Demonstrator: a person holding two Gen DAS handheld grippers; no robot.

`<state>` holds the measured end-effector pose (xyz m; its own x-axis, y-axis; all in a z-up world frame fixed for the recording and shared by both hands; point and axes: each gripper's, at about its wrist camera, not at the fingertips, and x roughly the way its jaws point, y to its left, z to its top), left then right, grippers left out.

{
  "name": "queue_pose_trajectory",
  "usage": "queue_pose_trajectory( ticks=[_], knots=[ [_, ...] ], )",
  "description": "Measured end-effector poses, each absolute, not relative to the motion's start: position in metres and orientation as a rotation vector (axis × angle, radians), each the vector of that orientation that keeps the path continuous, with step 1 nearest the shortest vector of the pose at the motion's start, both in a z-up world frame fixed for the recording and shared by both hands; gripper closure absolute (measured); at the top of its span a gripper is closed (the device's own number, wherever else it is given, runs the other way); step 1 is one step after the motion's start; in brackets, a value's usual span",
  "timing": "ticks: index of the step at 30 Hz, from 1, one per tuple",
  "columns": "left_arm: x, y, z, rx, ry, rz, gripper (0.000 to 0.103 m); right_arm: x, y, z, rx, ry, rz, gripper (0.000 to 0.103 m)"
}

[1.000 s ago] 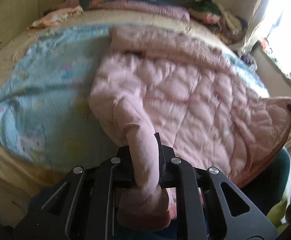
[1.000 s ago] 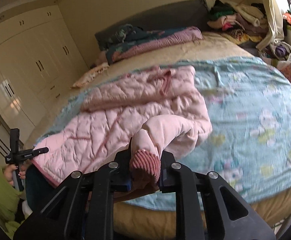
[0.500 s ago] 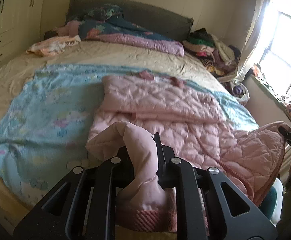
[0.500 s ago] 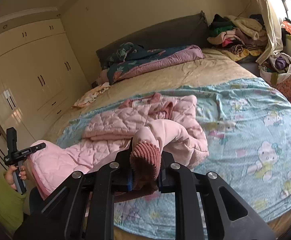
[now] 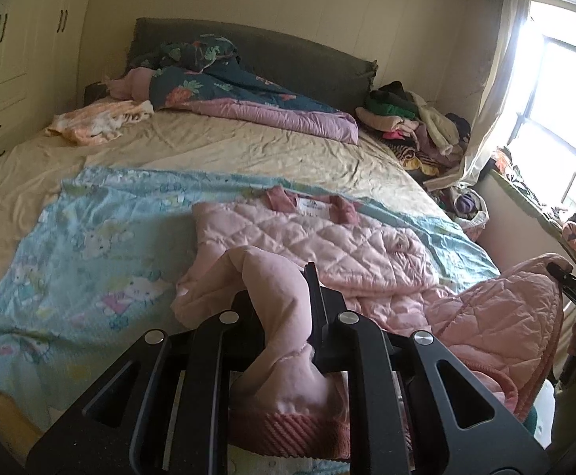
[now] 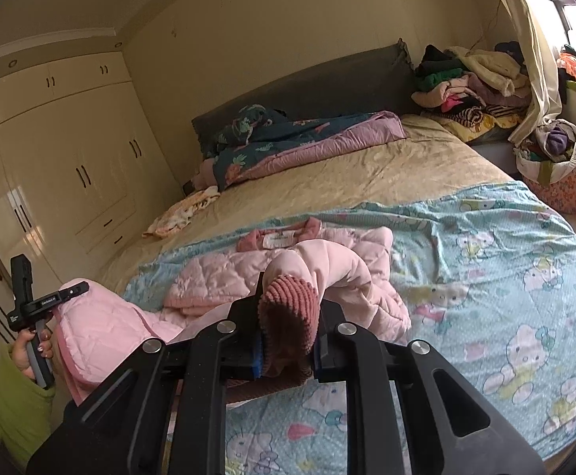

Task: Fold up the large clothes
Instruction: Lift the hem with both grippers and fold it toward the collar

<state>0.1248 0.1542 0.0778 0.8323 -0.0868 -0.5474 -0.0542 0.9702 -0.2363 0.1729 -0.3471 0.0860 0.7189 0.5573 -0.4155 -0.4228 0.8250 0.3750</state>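
- Daylight floods in from the window (image 5: 557, 91) at the right of the left wrist view, blown out to near white, with a haze of glare over the curtain (image 5: 497, 91) beside it.
- The bed (image 5: 216, 150) is evenly and softly lit; the wall (image 5: 288, 4) and wardrobe (image 6: 70, 150) sit dimmer, in a yellow cast.
- A bright reflection streaks the glossy wardrobe doors in the right wrist view.
- Both fisheye frames bow straight lines hard and fall to black at the corners.
- The black gripper frames in the foreground read as near-silhouettes.
- Focus is sharp in both views, with no visible motion blur.
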Motion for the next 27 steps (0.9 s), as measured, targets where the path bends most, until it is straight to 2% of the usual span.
queue_pose_trajectory(
  ticks=[11,27],
  knots=[
    [0.154,0.159,0.097,-0.245,0.550,0.022,0.094,0.203,-0.346,0.107,0.301,0.531,0.531,0.088],
    [0.202,0.174,0.104,-0.255,0.544,0.097,0.094,0.271,-0.349,0.110,0.376,0.605,0.496,0.088]
  ],
)
